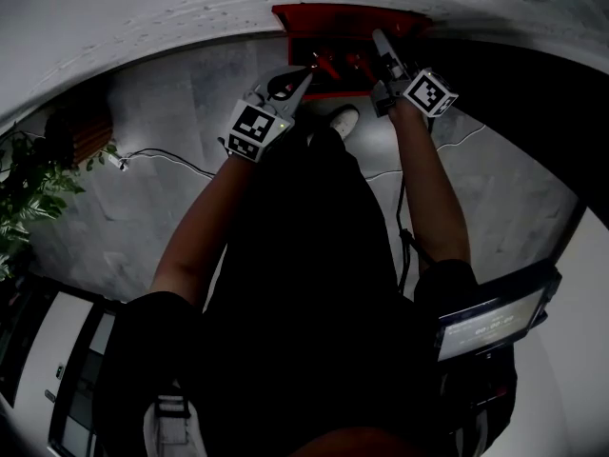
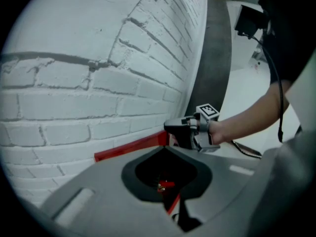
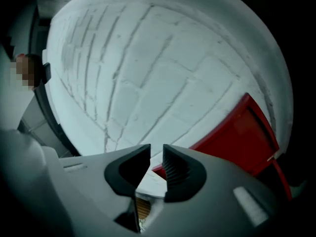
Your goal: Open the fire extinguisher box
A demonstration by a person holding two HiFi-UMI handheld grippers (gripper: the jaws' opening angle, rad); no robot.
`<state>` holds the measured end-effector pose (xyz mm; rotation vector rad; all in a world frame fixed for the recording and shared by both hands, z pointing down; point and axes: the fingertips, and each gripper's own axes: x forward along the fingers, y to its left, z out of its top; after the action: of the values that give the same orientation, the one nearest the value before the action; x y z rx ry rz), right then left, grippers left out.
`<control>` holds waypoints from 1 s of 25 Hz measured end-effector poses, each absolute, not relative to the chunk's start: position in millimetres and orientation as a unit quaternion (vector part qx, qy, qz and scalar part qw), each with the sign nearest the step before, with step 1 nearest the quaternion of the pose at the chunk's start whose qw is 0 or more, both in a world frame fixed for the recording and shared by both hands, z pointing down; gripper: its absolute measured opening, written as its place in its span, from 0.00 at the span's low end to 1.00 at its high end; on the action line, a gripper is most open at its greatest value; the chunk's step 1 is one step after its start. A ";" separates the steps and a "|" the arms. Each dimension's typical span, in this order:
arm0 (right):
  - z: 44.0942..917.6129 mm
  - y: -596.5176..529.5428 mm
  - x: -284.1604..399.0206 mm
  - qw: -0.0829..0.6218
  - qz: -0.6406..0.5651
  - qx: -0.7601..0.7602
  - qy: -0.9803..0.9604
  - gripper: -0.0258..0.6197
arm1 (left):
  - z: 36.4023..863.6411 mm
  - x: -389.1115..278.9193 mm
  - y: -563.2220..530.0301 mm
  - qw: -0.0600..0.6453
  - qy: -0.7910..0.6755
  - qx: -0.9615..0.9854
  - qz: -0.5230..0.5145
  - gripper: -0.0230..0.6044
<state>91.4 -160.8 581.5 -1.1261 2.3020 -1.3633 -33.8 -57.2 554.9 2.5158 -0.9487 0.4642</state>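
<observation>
The red fire extinguisher box (image 1: 347, 19) stands on the floor against a white brick wall. Its dark inside shows red extinguisher parts (image 1: 333, 65). My left gripper (image 1: 309, 72) reaches into the box front. In the left gripper view its tips (image 2: 166, 149) meet, shut, right by the box's red edge (image 2: 131, 147); whether they pinch that edge I cannot tell. A red and brass part (image 2: 165, 185) shows through the gap behind them. My right gripper (image 1: 378, 36) is at the box's top right. Its jaws (image 3: 156, 154) stand narrowly open with nothing between them, beside a red panel (image 3: 237, 137).
A potted plant (image 1: 29, 188) and a wooden object (image 1: 86, 136) are at the left. A cable (image 1: 171, 160) runs over the grey floor. My shoe (image 1: 343, 120) is just before the box. A device with a screen (image 1: 495, 322) hangs at my right hip.
</observation>
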 end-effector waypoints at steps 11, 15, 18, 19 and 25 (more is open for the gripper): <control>396.4 -53.2 50.8 0.005 -0.215 -0.301 0.929 0.05 | 413.2 -2.9 -16.7 0.129 -0.254 0.955 0.085 0.04; 324.0 -28.3 30.2 -0.006 -0.128 -0.281 0.951 0.05 | 348.0 -13.0 -10.1 0.111 -0.256 0.959 0.048 0.04; 267.8 -10.6 13.3 -0.017 -0.074 -0.266 0.961 0.05 | 291.5 -22.6 -3.8 0.094 -0.260 0.961 0.018 0.04; 254.9 -6.3 8.8 -0.016 -0.065 -0.260 0.963 0.05 | 277.4 -24.5 -2.2 0.093 -0.260 0.961 0.011 0.04; 230.5 0.5 -2.9 -0.013 -0.028 -0.234 0.972 0.05 | 246.9 -25.8 -4.6 0.071 -0.271 0.960 -0.009 0.04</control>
<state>-2.9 0.5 230.5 -0.7411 3.0775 -0.0892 -25.8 -4.6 246.9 2.8856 -0.8155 -0.0259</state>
